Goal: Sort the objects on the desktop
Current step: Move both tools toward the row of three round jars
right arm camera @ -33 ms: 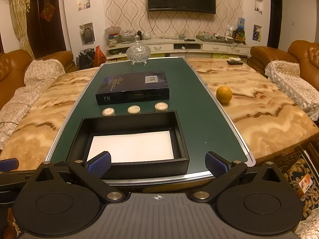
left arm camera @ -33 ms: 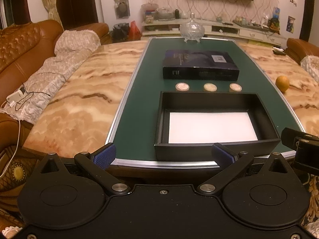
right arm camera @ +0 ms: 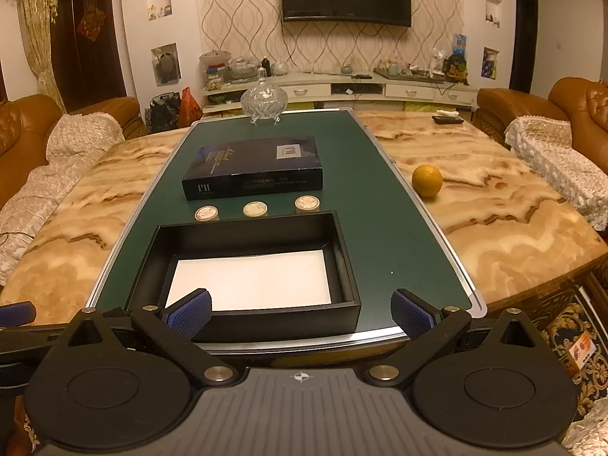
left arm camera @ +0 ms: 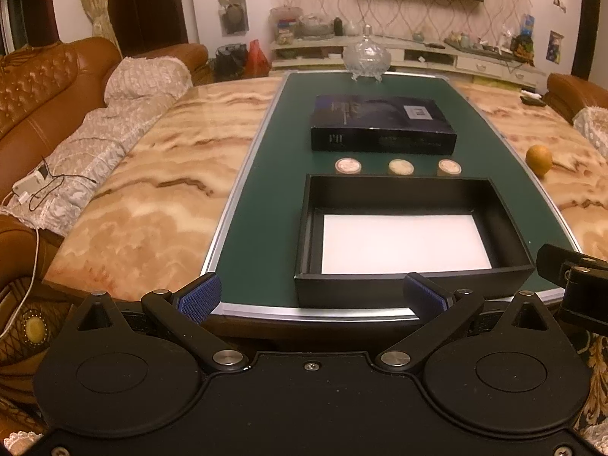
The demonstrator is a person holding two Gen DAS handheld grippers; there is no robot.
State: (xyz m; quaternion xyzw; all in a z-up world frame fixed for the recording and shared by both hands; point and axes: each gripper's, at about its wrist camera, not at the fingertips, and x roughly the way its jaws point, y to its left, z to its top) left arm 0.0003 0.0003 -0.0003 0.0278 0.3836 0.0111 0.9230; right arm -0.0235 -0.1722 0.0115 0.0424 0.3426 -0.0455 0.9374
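Start of the sort, nothing picked yet. Left hand-held gripper [left arm camera: 311,298] and right hand-held gripper [right arm camera: 302,313] both hang off the near edge of the counter [right arm camera: 494,235], jaws spread wide, nothing between the pads. Open black box [right arm camera: 243,266] with a white liner sits on the green mat [right arm camera: 399,235] at the near edge, empty. Just past its far wall, three round discs in a row, apart from each other: left disc [right arm camera: 206,213], middle disc [right arm camera: 255,209], right disc [right arm camera: 306,203]. Behind them a dark book [right arm camera: 254,167], flat, spine facing us. Orange [right arm camera: 427,180] is off the mat towards the right edge; glass lidded bowl [right arm camera: 263,100] at the far edge. My read: the discs, maybe the book too, go into the box. Next move needs a reach over the box's far wall, jaws narrowed to disc size, coming down from above. Discs are low and flat, so pinch could slip.
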